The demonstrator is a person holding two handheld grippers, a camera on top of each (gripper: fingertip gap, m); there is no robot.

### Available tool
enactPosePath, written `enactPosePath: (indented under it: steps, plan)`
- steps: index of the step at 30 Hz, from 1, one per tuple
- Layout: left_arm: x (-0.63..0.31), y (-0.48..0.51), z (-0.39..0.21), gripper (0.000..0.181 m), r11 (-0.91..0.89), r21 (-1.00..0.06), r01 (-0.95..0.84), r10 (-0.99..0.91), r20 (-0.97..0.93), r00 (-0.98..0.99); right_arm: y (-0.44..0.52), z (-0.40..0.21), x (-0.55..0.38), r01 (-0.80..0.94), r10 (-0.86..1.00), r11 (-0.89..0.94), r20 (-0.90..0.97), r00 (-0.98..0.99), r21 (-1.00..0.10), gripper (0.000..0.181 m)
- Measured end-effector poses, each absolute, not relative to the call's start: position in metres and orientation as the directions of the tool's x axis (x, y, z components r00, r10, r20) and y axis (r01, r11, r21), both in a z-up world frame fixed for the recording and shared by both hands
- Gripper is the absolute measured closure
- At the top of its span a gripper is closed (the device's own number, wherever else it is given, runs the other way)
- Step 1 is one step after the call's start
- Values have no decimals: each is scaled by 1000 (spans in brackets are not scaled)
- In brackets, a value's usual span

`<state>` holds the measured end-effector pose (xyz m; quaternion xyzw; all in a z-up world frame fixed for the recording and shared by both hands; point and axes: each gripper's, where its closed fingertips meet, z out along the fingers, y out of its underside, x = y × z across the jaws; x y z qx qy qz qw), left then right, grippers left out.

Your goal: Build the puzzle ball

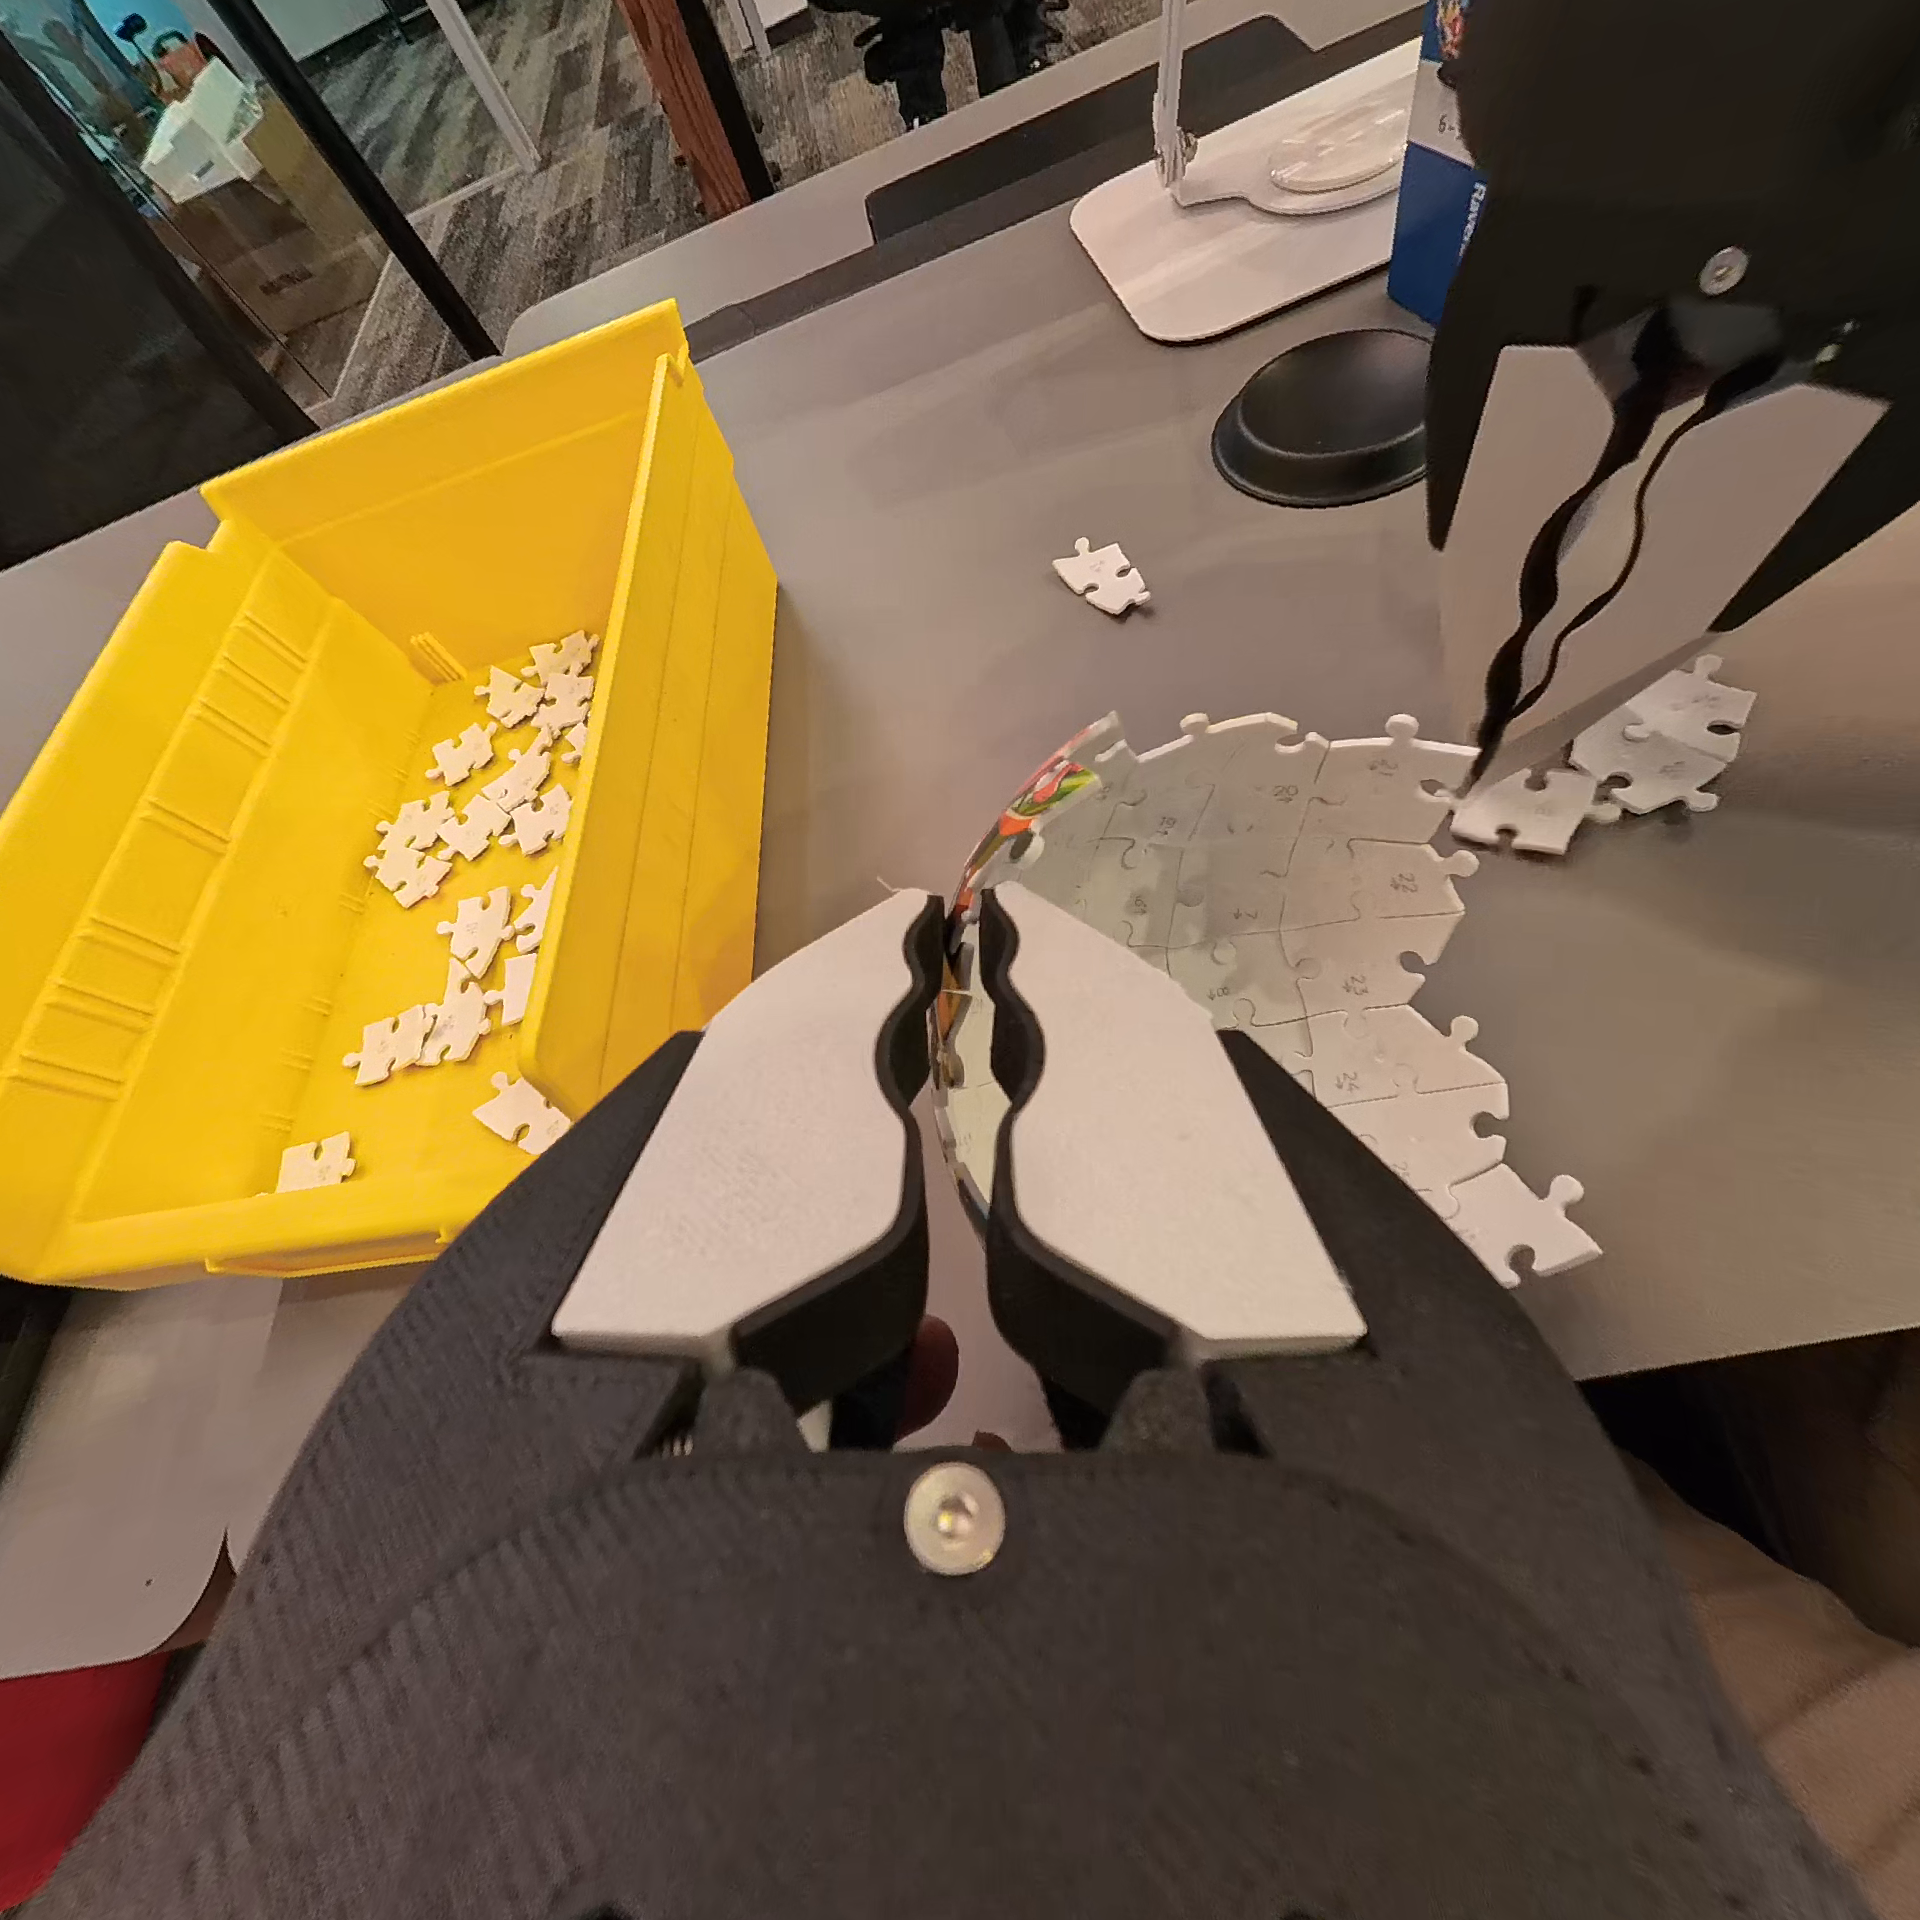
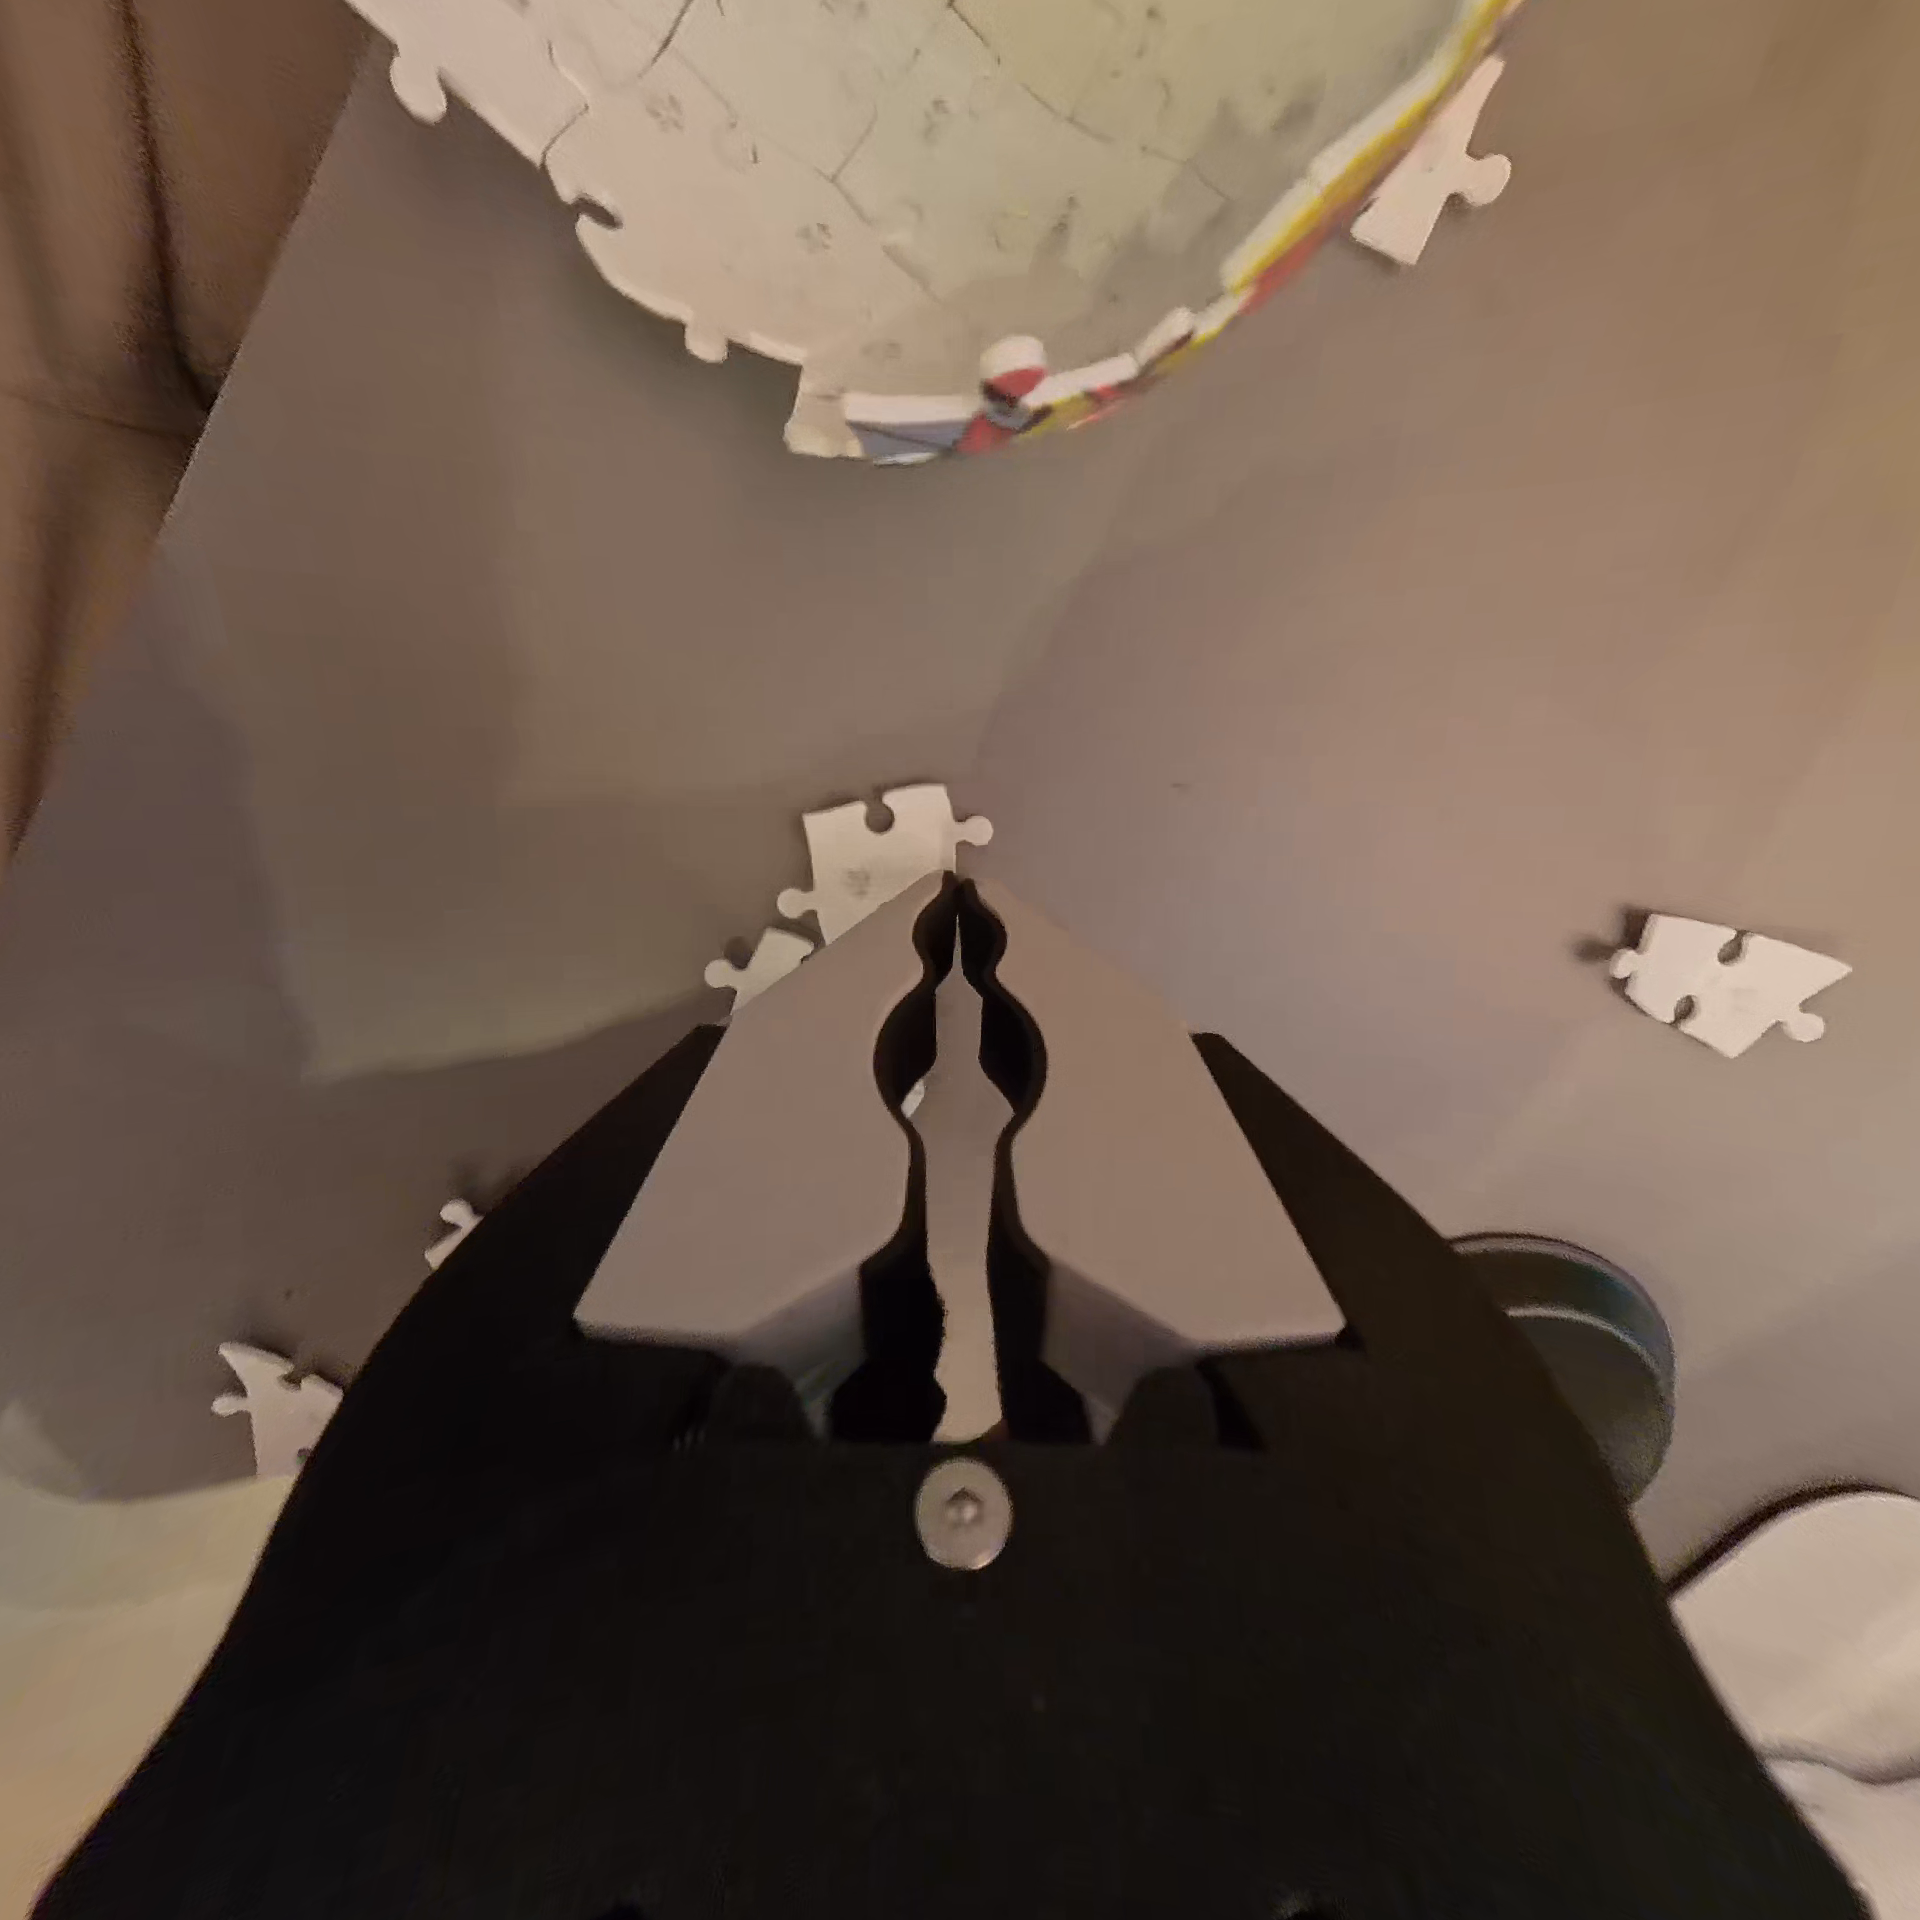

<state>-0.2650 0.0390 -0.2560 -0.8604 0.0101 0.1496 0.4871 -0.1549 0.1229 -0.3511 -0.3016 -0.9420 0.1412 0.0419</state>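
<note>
The left gripper [image 1: 961, 914] was clamped on the rim of the half-built puzzle ball [image 1: 1340, 935], whose white inside was turned up to its right. The right gripper [image 2: 956, 883] was closed, its tips touching a loose piece [image 2: 883, 847] on the grey table [image 2: 1351, 675]. A yellow bin [image 1: 665, 644] of pieces was seen left of the left gripper.

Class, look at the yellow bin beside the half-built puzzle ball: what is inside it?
Inside the yellow bin lie loose puzzle pieces, white backs up, scattered along its floor. The left gripper covers the bin's near corner, so any pieces there cannot be seen.
</note>
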Motion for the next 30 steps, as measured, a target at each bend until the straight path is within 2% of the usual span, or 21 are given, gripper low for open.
enactPosePath:
  steps: [10, 30]
  plan:
    - [-265, 39, -256, 175, -526, -834, -166, 129, -272, 954, 117, -351, -156, 497, 518, 820, -1, -855, -283, 181]
    - [-266, 39, -256, 175, -527, -833, -167, 129, -273, 953, 115, -342, -149, 523, 557, 782, 4, -830, -339, 181]
